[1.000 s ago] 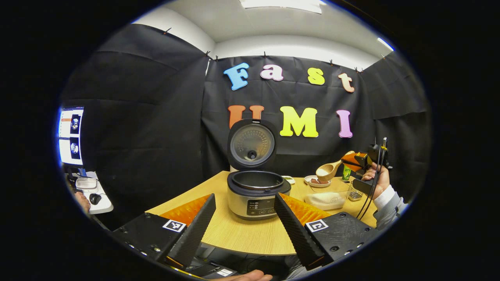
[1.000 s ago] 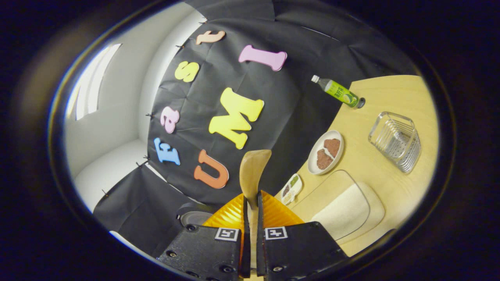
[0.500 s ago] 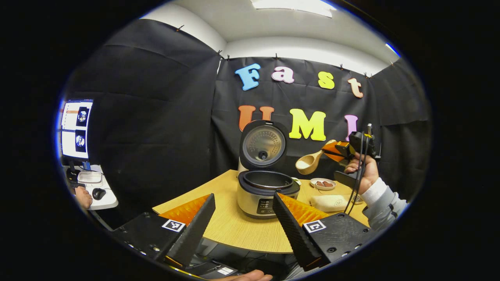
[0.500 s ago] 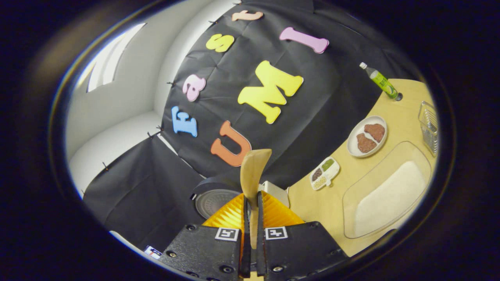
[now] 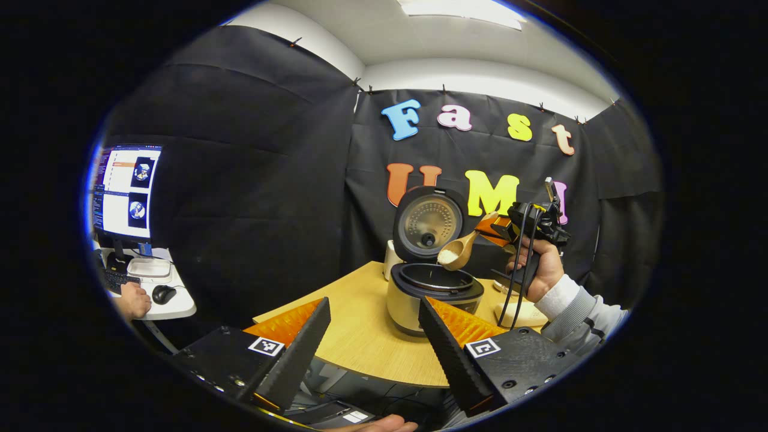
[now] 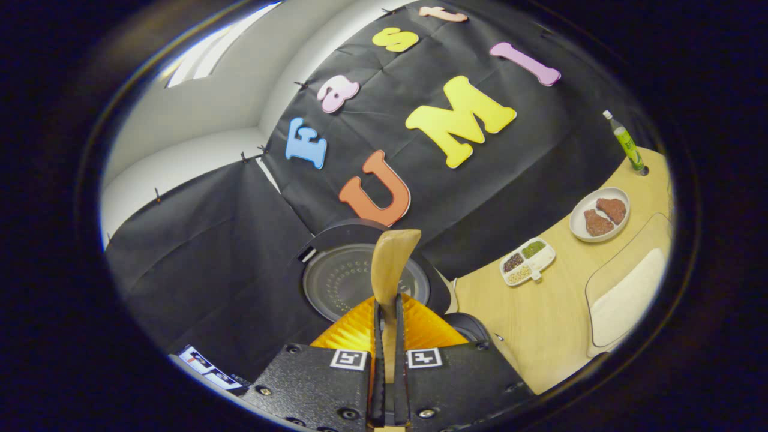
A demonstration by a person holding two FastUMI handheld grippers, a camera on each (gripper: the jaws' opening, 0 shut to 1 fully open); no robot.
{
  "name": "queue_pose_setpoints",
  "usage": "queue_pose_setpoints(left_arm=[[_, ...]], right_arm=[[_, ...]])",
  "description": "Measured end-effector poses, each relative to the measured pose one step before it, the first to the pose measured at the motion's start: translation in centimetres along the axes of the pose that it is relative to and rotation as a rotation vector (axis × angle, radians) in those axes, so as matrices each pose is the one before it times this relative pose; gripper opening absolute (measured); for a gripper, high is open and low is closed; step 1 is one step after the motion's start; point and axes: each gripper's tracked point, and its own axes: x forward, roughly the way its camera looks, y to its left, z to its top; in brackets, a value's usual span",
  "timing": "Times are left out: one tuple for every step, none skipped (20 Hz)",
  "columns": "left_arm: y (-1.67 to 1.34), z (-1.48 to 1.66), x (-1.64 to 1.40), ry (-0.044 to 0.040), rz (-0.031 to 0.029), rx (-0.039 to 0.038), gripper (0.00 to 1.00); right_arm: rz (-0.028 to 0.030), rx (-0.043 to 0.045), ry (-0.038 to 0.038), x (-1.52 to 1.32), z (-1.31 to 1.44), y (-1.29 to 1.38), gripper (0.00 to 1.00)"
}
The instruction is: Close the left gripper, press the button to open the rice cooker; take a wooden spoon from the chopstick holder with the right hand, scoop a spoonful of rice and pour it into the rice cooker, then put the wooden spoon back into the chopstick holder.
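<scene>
Step in hand: pouring rice into the cooker. Rice cooker (image 5: 433,288) sits on the surface (image 5: 360,336) w/ lid already up; its open pot lies just past the left hand-held gripper (image 5: 375,342), at about 12 o'clock from it. That gripper hangs back near the surface edge, fingers spread wide, gripping nothing. Right hand-held gripper (image 6: 387,336) is clenched on the wooden spoon (image 6: 390,264), handle pinched between both fingers. In the left gripper view the spoon bowl, w/ a small heap of rice, hovers just above the pot rim at roughly 1 o'clock, tipped slightly down. Next move, by my read: roll the wrist so the rice slides into the pot, keeping the bowl over the opening, not the rim; then carry the spoon back to the chopstick holder.
</scene>
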Motion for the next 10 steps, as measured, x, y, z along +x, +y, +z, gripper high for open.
queue_pose_setpoints(left_arm=[[-0.033,0.068,-0.018,-0.00097,0.00279,0.00216,0.94],[-0.348,0.072,-0.093,-0.00224,-0.00331,0.00287,0.94],[-0.213,0.077,-0.086,-0.00416,-0.00639,0.00548,0.94],[-0.150,-0.121,-0.122,-0.00172,-0.00627,0.00848,0.94],[-0.209,-0.229,-0.061,0.00001,-0.00395,0.01236,0.95],[-0.141,-0.093,0.043,0.00196,-0.00199,0.01386,0.94],[-0.238,-0.171,0.056,0.00028,-0.00201,0.01812,0.94],[-0.181,-0.059,-0.043,0.00182,-0.00239,0.01390,0.95],[-0.346,-0.107,-0.016,0.00218,-0.00430,0.01045,0.95],[-0.244,-0.132,-0.021,0.00210,-0.00570,0.00695,0.95]], right_arm=[[-0.00505,-0.01186,0.00649,0.264,-0.369,0.069,0.11],[-0.00074,-0.01315,0.00161,0.201,-0.178,0.027,0.11],[-0.00154,-0.02350,0.00641,0.024,-0.436,0.175,0.11],[-0.00138,-0.02373,0.00028,0.146,-0.161,0.127,0.11],[-0.00540,-0.02396,-0.00094,0.197,-0.200,0.005,0.11],[-0.00122,-0.02417,-0.00080,-0.026,-0.029,0.122,0.11],[0.00271,-0.02214,0.00131,-0.061,-0.098,0.219,0.11],[-0.00052,-0.02284,0.00243,-0.027,-0.064,0.067,0.11],[0.00431,-0.02162,-0.00369,-0.056,0.022,0.054,0.11],[0.00430,-0.02547,-0.00489,-0.112,0.116,0.145,0.11]])
